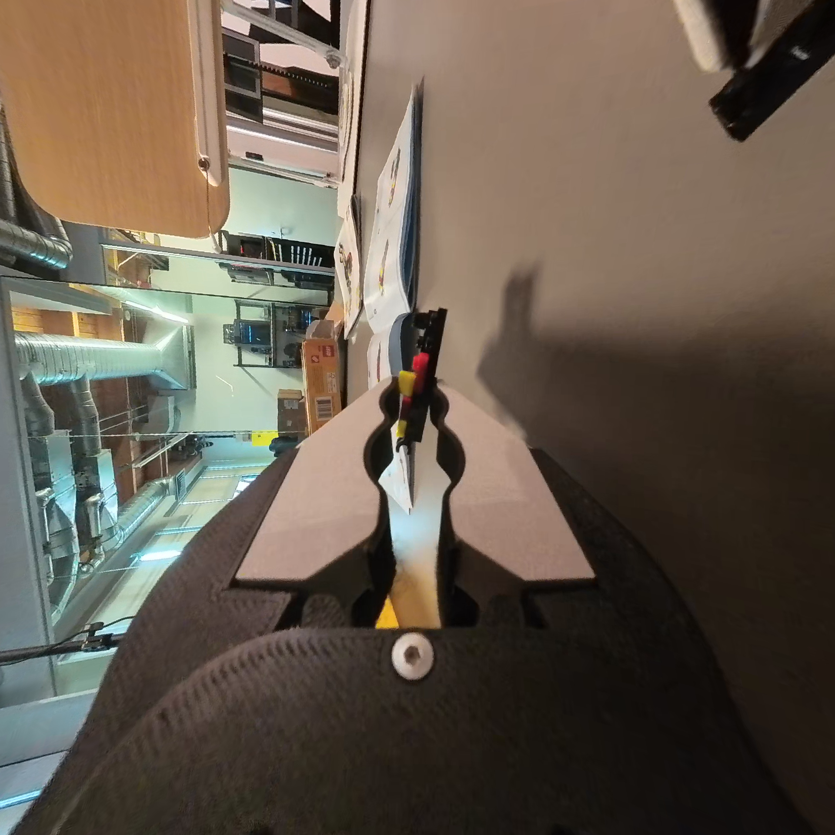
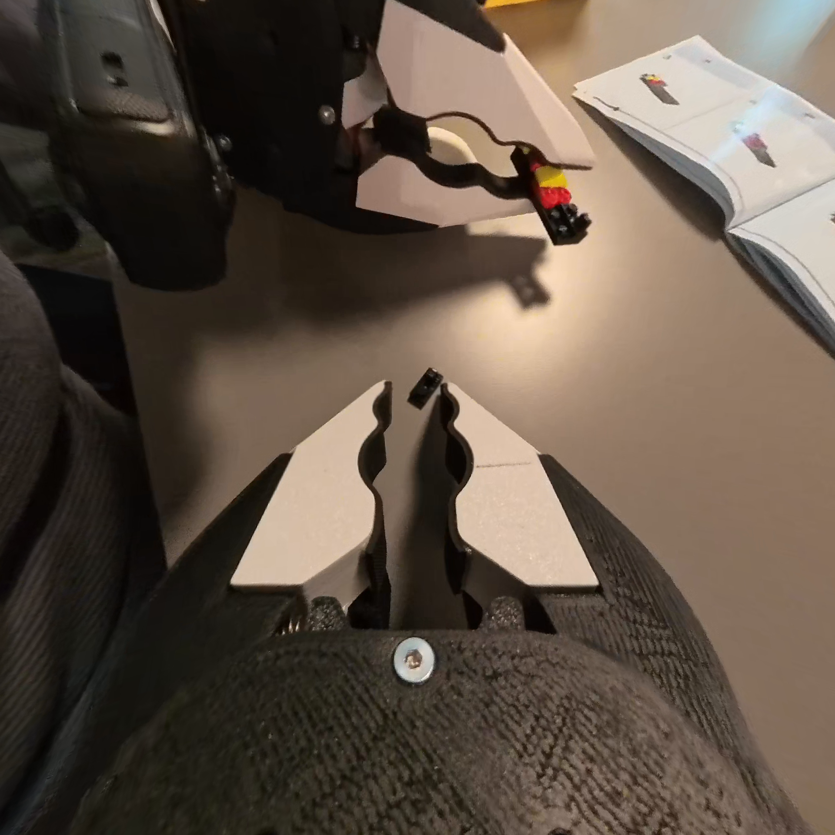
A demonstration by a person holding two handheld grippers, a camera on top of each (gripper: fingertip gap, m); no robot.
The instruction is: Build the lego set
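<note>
Assembly [image 1: 422, 375] in left gripper [image 1: 413, 393] (clamped).

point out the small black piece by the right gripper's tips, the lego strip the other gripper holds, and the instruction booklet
small black piece [image 2: 424, 387]: right wrist view, its middle.
lego strip [image 2: 556, 205]: right wrist view, the red bricks near its middle.
instruction booklet [image 2: 705, 131]: right wrist view, the open left-hand page.

Left wrist view, rolled sideways, skims the table [image 1: 632, 226]; right looks down close; both share the booklet [image 2: 723, 149].
</note>
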